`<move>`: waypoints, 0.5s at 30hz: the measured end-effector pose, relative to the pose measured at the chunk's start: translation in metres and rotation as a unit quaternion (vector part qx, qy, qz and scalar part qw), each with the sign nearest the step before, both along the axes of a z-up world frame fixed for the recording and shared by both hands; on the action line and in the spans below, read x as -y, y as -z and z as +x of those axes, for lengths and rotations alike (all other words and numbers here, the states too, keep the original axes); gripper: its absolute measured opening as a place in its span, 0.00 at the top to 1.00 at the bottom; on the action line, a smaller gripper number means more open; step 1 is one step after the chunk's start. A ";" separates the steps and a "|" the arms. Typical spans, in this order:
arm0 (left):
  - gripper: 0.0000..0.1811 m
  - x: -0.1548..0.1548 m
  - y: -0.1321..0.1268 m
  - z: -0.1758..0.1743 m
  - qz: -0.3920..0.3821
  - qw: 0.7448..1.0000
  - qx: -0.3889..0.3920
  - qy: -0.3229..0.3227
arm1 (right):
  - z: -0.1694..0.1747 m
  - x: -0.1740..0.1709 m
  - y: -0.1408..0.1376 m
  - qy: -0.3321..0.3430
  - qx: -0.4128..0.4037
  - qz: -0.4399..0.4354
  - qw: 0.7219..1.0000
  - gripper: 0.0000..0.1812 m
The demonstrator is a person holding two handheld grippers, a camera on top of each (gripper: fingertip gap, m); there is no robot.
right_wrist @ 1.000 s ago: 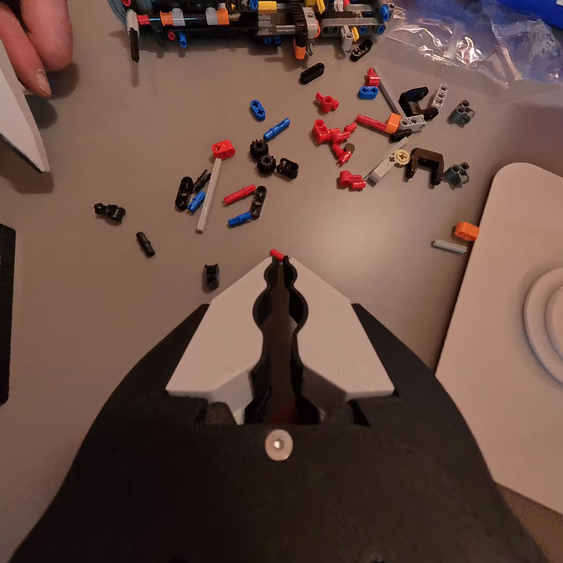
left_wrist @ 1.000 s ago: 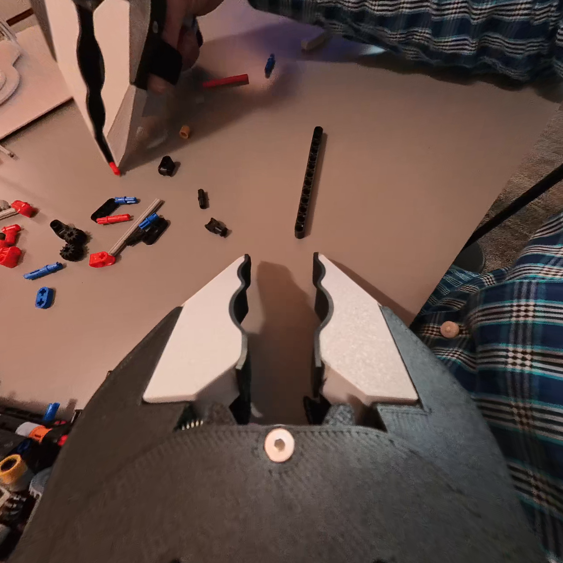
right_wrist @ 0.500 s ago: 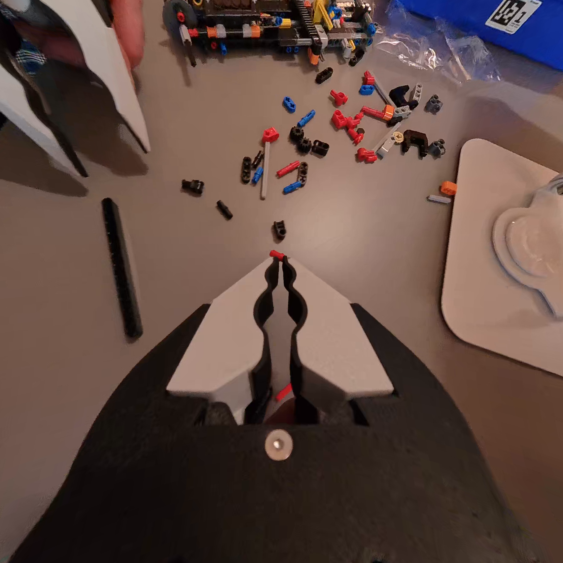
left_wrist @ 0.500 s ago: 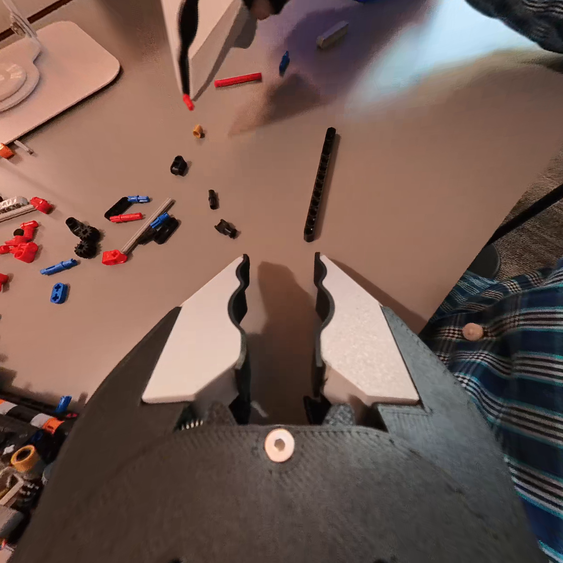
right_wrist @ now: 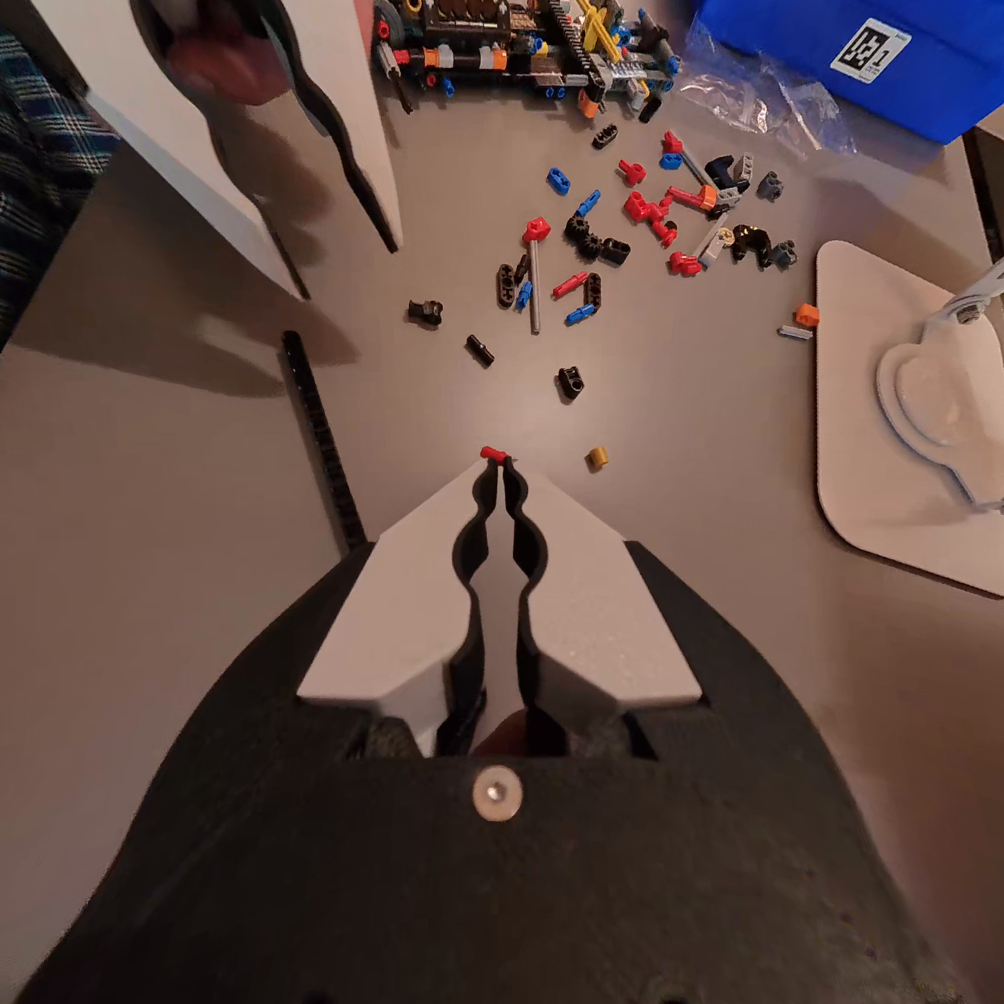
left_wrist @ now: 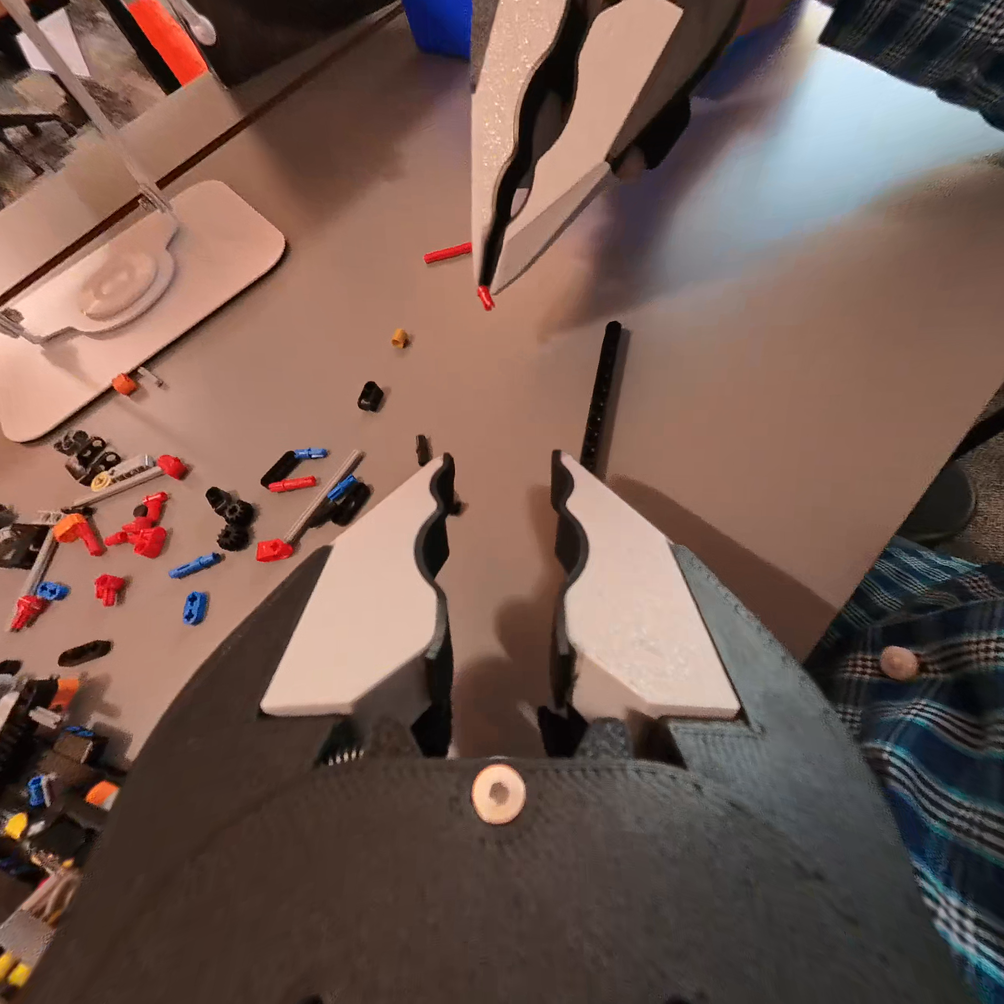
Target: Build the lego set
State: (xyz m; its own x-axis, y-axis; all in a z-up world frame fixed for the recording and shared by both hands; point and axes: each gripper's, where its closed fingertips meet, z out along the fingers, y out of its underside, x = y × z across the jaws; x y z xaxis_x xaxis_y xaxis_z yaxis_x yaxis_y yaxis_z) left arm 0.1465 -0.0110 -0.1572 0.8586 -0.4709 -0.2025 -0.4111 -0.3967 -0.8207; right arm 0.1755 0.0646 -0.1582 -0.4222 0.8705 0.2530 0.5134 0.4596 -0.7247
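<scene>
Right wrist view shows a partly built lego model (right_wrist: 521, 51) at 12 o'clock on the table (right_wrist: 679, 434); many loose pieces (right_wrist: 625, 233) toward 1 o'clock remain unplaced, so I judge the build well short of finished. The long black beam (right_wrist: 320, 440) lies at 10 o'clock. The left gripper (left_wrist: 500, 472) hangs wide apart and empty, while the right gripper (right_wrist: 500, 462) is pinched tight on 1 small red pin (right_wrist: 491, 452) at its tips.
</scene>
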 end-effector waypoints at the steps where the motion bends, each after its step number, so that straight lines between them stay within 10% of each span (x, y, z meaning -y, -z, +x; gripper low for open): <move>1: 0.82 -0.002 0.000 0.000 0.003 1.000 -0.003 0.000 | 0.000 0.001 -0.001 0.001 -0.004 -0.001 1.000 1.00; 15: 0.88 -0.049 -0.022 0.002 0.073 0.995 -0.062 0.002 | -0.010 0.005 -0.020 0.015 -0.076 -0.026 0.997 1.00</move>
State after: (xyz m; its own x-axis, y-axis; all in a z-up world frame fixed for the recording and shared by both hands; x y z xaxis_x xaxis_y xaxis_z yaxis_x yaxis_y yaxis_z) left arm 0.1489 0.0379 -0.1350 0.8203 -0.4323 -0.3745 -0.5151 -0.2739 -0.8121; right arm 0.1656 0.0592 -0.1380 -0.3552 0.8959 0.2668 0.4088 0.4055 -0.8176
